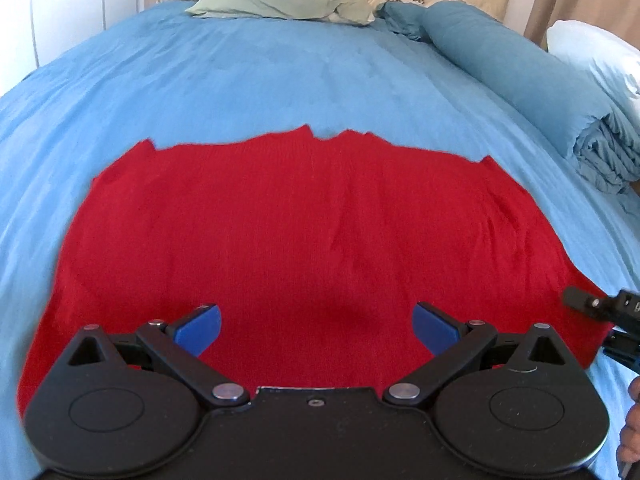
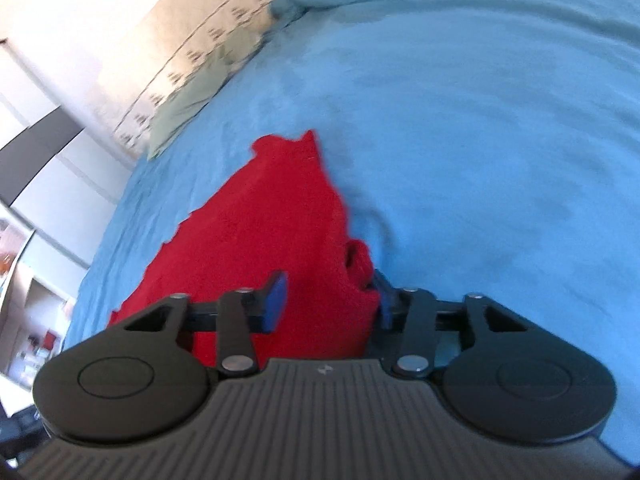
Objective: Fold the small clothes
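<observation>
blue bed (image 1: 280, 80) | red garment (image 1: 304, 216) flat | left gripper (image 1: 316, 330) jaws wide, empty | right gripper (image 2: 328, 300) jaws half-open around garment edge

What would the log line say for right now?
left gripper: open above red garment | right gripper: open around garment edge | garment: flat on blue bedspread

Daylight was bright and even, washing out the wall (image 2: 48, 8) at upper left, a soft shadow lay on the red cloth (image 1: 320, 216), fisheye bowed the bed (image 1: 280, 80) edges, and the right view was motion-blurred.
</observation>
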`<action>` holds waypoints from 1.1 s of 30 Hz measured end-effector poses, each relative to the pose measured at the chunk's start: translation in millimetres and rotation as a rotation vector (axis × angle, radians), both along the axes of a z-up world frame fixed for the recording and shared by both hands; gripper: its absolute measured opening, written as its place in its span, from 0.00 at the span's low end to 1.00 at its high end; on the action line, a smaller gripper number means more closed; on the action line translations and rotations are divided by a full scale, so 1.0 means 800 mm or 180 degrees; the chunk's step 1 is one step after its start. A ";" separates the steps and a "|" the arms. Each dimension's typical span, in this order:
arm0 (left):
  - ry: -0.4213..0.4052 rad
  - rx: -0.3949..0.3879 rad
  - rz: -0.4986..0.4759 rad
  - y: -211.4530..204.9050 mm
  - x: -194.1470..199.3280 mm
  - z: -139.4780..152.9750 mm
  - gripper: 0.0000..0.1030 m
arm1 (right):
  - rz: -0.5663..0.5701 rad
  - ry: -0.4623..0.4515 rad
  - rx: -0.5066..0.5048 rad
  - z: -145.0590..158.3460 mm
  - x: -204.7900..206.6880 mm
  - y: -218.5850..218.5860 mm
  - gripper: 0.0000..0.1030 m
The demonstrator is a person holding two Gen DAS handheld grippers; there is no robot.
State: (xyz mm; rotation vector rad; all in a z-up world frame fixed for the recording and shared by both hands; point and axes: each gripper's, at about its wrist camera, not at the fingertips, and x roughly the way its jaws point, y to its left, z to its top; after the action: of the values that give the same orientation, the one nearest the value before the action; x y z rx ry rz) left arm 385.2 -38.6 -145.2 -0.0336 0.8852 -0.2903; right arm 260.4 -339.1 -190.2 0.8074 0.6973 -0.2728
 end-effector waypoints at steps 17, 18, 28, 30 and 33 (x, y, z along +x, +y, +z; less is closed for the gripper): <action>0.0113 0.0600 0.0173 -0.037 0.061 -0.030 1.00 | 0.0079 -0.0095 -0.0134 0.049 0.036 0.033 0.27; 0.0138 0.0580 0.0148 -0.035 0.061 -0.028 1.00 | 0.0145 -0.0122 -0.0161 0.063 0.046 0.043 0.27; 0.0133 0.0471 0.0193 0.118 0.017 0.028 1.00 | 0.1696 -0.0712 -0.0216 0.173 0.163 0.250 0.27; 0.0138 0.0482 0.0262 0.152 0.006 0.023 1.00 | 0.2077 -0.0576 -0.0227 0.153 0.182 0.309 0.26; 0.0273 0.0541 0.0383 0.190 -0.002 0.001 1.00 | 0.2323 -0.0129 -0.0223 0.093 0.208 0.368 0.26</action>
State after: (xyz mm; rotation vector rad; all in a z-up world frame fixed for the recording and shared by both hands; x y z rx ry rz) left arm 383.3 113.0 -144.4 0.0585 0.9863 -0.1012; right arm 427.2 -44.6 -116.0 0.4472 0.8909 0.3762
